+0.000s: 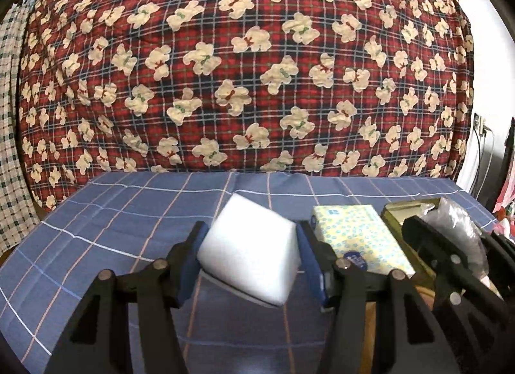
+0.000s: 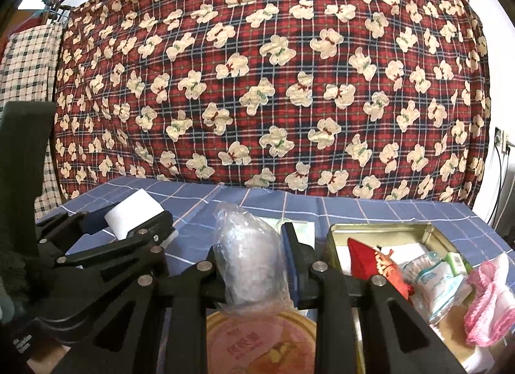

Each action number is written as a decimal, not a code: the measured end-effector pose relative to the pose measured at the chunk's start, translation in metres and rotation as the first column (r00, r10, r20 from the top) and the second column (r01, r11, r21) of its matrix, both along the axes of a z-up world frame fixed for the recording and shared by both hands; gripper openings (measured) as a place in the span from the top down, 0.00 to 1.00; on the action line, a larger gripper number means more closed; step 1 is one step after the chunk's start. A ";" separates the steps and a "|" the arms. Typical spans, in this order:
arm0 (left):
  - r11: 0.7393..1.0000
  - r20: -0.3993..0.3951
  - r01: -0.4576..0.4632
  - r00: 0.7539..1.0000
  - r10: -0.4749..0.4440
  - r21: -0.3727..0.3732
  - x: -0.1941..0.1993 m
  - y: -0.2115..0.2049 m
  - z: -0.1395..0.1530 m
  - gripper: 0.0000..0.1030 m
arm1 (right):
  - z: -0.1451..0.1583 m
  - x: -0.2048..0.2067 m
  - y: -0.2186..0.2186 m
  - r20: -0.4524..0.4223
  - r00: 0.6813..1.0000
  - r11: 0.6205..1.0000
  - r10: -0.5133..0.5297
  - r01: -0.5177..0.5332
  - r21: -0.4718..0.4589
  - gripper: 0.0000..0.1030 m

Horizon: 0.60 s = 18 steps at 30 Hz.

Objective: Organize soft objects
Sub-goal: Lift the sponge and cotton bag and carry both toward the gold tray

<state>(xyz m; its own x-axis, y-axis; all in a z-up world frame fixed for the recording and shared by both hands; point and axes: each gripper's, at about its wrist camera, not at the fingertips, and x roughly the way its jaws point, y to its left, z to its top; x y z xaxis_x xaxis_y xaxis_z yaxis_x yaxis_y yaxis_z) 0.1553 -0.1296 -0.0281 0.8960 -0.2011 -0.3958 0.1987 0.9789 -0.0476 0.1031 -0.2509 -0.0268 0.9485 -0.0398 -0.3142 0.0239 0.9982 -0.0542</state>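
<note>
My left gripper [image 1: 252,233] is shut on a white foam block [image 1: 249,251], which sits tilted between the blue pads above the blue checked tablecloth [image 1: 112,213]. The right wrist view shows the same block [image 2: 135,213] at the left, in the left gripper [image 2: 128,225]. A crumpled clear plastic bag [image 2: 248,254] stands upright between the fingers of my right gripper [image 2: 254,242], which is shut on it. In the left wrist view the right gripper [image 1: 444,235] and its bag [image 1: 457,219] appear at the far right.
A yellow patterned tissue pack [image 1: 357,235] lies right of the foam. An open metal tin [image 2: 379,232] holds a red pouch [image 2: 367,258] and wrapped packets. A pink knitted piece [image 2: 489,303] lies beside it. A round printed lid [image 2: 260,341] lies below the right gripper. A red bear-print blanket [image 1: 241,68] hangs behind.
</note>
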 end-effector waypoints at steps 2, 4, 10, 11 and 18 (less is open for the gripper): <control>1.000 0.003 0.012 1.000 -0.012 0.002 -0.002 -0.005 0.005 0.46 | 0.005 -0.003 -0.002 0.007 1.000 1.000 0.003 -0.003 0.001 0.74; 1.000 0.004 0.022 1.000 -0.022 -0.003 -0.004 -0.009 0.010 0.46 | 0.010 -0.006 -0.004 0.016 1.000 1.000 0.006 -0.006 0.001 0.74; 0.999 -0.006 0.047 0.999 -0.047 -0.018 -0.007 -0.018 0.022 0.46 | 0.024 -0.013 -0.015 0.036 0.999 1.000 0.000 0.000 -0.002 0.74; 0.999 -0.013 0.052 0.999 -0.052 -0.017 -0.007 -0.020 0.023 0.46 | 0.025 -0.014 -0.017 0.039 0.999 1.000 -0.003 0.003 -0.005 0.74; 0.995 -0.044 0.095 0.994 -0.097 -0.030 -0.010 -0.035 0.031 0.46 | 0.036 -0.020 -0.034 0.044 0.999 1.000 -0.014 0.015 -0.020 0.74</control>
